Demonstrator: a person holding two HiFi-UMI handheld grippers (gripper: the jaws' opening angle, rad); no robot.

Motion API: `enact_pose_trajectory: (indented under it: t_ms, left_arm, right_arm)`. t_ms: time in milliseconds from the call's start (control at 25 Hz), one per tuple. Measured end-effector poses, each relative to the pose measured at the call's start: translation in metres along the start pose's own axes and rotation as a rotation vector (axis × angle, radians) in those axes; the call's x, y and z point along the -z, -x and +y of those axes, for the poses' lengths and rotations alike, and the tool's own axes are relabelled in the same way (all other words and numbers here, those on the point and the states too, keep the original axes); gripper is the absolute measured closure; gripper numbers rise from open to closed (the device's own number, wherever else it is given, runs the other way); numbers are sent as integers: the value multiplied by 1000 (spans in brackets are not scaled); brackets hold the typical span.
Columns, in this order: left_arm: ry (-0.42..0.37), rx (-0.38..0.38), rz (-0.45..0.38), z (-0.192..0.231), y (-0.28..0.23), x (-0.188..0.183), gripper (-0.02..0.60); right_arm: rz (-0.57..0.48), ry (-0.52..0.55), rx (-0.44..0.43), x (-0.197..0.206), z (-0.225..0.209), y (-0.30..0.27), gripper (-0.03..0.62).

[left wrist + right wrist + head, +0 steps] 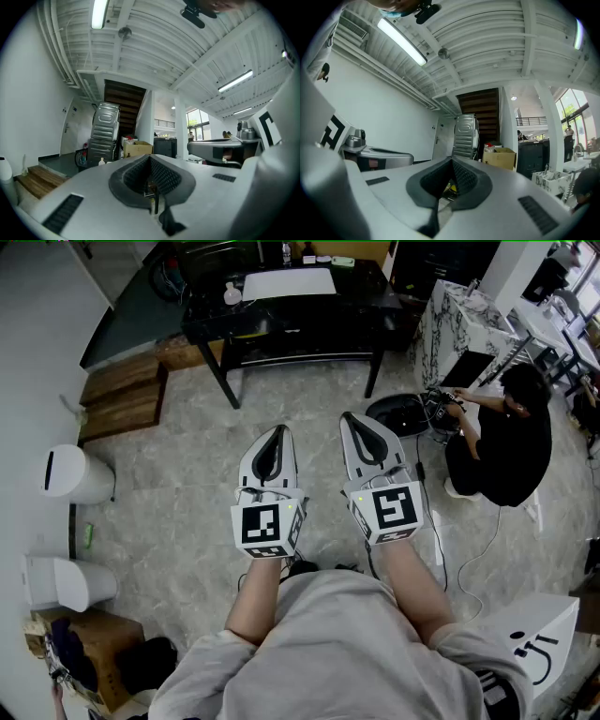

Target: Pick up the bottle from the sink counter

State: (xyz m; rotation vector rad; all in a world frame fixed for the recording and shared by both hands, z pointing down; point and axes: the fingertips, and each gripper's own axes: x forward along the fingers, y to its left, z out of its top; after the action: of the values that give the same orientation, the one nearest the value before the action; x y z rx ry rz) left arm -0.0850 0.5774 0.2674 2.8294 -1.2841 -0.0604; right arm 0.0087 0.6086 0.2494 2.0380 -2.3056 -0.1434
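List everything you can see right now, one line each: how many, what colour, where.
sink counter: one, black, far side of the floor
basin: one, white, on the counter
pale bottle: one, whitish, on the counter left of the basin
wooden steps: two, brown, left of the counter
bins: two, white, along the left wall
cardboard box: one, brown, lower left
crouching person: one, dressed in black, at right
left gripper: one, grey, jaws shut, empty
right gripper: one, grey, jaws shut, empty

Two grippers (278, 430) (352, 418), two white bins (75, 474) (66, 582), one table (361, 296).
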Motion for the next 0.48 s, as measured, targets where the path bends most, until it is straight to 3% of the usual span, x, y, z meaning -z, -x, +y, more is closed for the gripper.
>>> enact_pose_trajectory:
  t_ms: [480]
  left_arm:
    - [-3, 72, 37, 54, -16, 10, 569]
  right_arm:
    - [24, 38, 0, 15, 40, -55, 585]
